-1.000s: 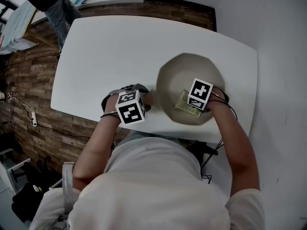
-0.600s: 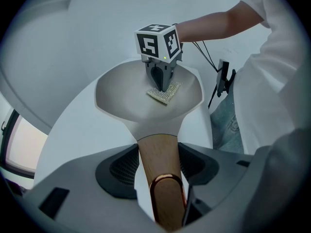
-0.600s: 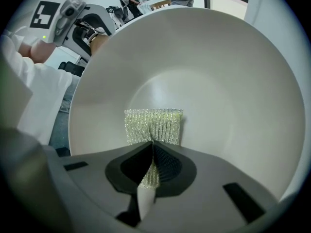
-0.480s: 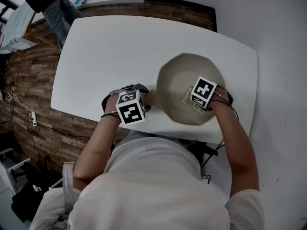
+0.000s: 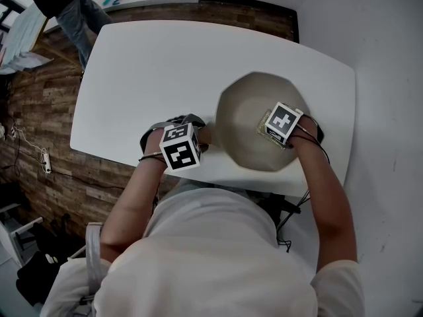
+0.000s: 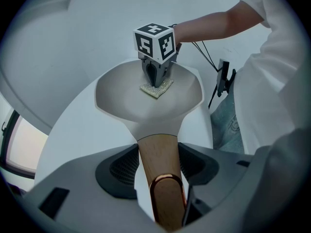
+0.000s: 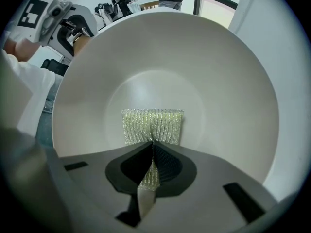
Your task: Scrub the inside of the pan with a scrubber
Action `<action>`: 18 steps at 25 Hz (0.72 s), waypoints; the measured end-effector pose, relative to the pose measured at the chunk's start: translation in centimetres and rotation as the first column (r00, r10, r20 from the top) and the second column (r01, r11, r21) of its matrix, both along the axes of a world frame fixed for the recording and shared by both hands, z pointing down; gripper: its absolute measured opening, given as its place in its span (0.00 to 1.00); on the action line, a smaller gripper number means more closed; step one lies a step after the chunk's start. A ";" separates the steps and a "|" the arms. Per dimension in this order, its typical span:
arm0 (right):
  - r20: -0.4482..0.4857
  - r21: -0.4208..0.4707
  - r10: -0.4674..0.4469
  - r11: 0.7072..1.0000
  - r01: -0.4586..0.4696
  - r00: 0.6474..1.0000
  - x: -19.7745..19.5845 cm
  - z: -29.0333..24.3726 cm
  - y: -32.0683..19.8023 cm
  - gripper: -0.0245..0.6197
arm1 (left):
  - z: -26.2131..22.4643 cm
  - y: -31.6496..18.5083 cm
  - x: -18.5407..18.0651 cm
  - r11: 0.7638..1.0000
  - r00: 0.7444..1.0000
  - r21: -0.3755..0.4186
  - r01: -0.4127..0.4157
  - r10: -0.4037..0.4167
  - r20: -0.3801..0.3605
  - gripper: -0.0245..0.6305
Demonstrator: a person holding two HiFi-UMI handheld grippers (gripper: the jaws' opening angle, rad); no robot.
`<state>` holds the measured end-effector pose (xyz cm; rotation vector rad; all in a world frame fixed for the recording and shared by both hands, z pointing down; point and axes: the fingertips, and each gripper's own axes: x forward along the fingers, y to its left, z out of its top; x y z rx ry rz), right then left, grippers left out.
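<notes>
With the right claw [image 7: 152, 150], pinching the scrubber [image 7: 152, 125] and rubbing it on the pan [image 5: 241, 111] floor under the tips, sliding farther from the left claw [image 6: 159, 171] than a second ago. With that claw, clamping the handle [image 6: 156, 152], steadying mid-scrub.
</notes>
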<state>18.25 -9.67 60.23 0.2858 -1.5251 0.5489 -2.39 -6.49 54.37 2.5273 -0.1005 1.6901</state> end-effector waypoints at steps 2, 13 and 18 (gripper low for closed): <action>0.003 0.015 0.011 1.000 -0.011 1.000 0.0 0.0 -0.3 0.07 | 0.0 0.0 0.0 1.000 1.000 0.000 -0.001 0.001 0.001 0.42; 0.019 0.129 0.067 0.989 -0.069 0.998 -0.2 -0.2 -2.4 0.07 | 0.0 0.0 0.0 1.000 1.000 0.004 -0.004 0.004 0.005 0.42; 0.042 0.190 0.070 0.979 -0.077 0.997 -0.9 -0.4 -3.7 0.07 | 0.1 -0.1 0.0 1.000 1.000 0.006 -0.004 0.004 0.005 0.42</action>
